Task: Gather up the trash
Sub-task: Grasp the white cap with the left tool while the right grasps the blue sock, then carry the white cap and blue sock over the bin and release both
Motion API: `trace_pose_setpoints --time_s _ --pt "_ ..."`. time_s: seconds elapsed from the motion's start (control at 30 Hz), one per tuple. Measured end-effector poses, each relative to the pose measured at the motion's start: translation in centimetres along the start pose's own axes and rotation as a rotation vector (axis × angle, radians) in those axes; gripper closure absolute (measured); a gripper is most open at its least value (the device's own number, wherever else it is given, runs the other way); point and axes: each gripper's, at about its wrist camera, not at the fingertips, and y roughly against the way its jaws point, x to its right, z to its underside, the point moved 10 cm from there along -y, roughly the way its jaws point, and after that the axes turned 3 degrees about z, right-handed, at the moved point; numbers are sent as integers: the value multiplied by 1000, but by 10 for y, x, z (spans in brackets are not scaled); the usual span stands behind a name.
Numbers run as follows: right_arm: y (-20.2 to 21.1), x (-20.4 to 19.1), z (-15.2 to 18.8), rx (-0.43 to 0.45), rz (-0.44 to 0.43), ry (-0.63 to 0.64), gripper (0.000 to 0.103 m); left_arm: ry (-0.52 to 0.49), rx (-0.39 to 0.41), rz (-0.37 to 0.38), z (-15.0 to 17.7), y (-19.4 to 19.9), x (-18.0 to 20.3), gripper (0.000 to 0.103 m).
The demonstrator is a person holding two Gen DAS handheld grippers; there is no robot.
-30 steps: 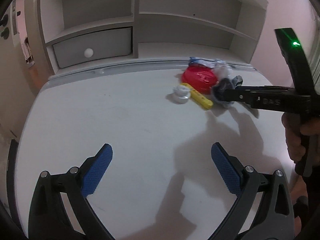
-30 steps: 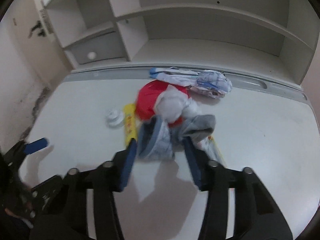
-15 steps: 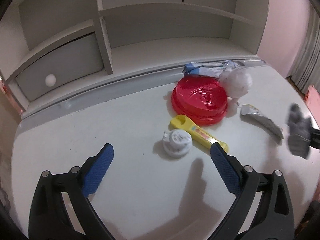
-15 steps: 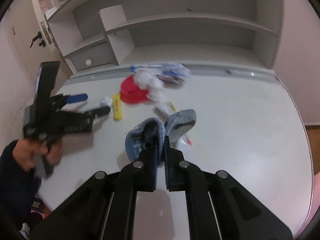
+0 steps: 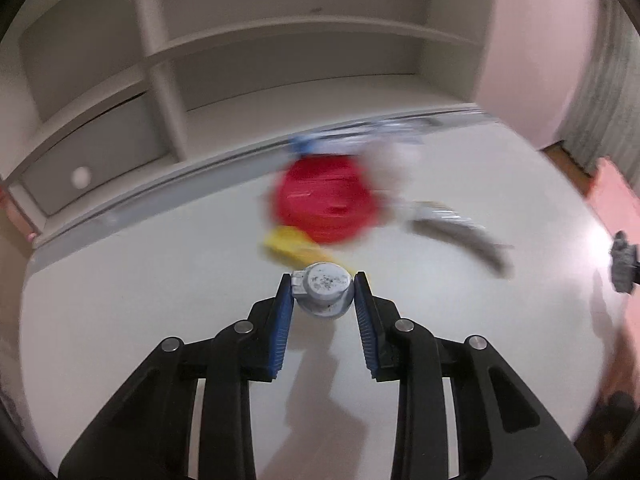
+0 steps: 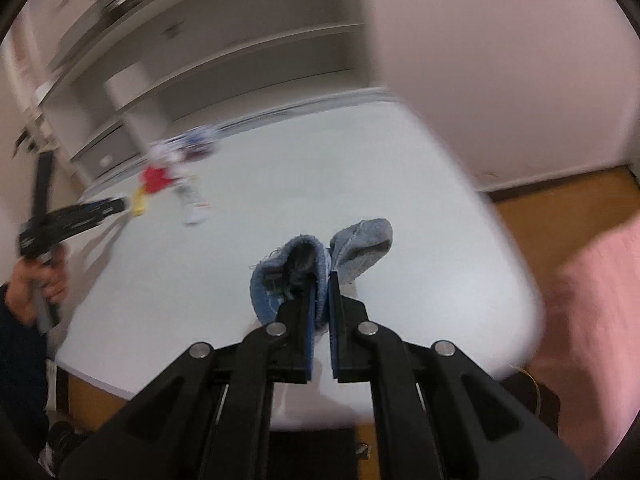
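Note:
My left gripper (image 5: 322,294) is shut on a small white bottle cap (image 5: 323,295) just above the white desk (image 5: 160,300). Behind it lie a red lid (image 5: 324,204), a yellow strip (image 5: 292,248), a crumpled white tissue (image 5: 394,160) and a silver wrapper (image 5: 460,228), all blurred. My right gripper (image 6: 320,292) is shut on a blue-grey cloth scrap (image 6: 320,256) and holds it over the desk's front right corner. The cloth also shows at the right edge of the left wrist view (image 5: 622,264). The left gripper shows at the left of the right wrist view (image 6: 76,216).
A white shelf unit (image 5: 240,80) with a drawer (image 5: 80,176) stands behind the desk. A blue-and-white wrapper (image 5: 360,140) lies by the back rail. Wooden floor (image 6: 560,220) and a pink surface (image 6: 592,300) lie off the desk's right edge.
My left gripper moved forward and closed on the white cap. My right gripper carried the cloth away from the pile toward the desk's right edge.

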Motion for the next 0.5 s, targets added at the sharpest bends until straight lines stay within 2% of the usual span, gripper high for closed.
trace_pose_setpoints --time_s 0.07,0.13,0.23,0.33,0.5 --pt "13 49 18 12 76 -73 97 -44 15 40 -1 8 39 73" --pt "21 88 34 17 139 -129 97 -121 42 117 -3 15 96 73" --pt "27 168 69 8 257 -265 97 -247 57 285 0 20 195 73" --pt "27 241 116 -44 319 -409 97 -367 42 417 14 17 295 73" --pt "29 308 173 -105 381 -527 97 -505 -37 657 62 4 449 73"
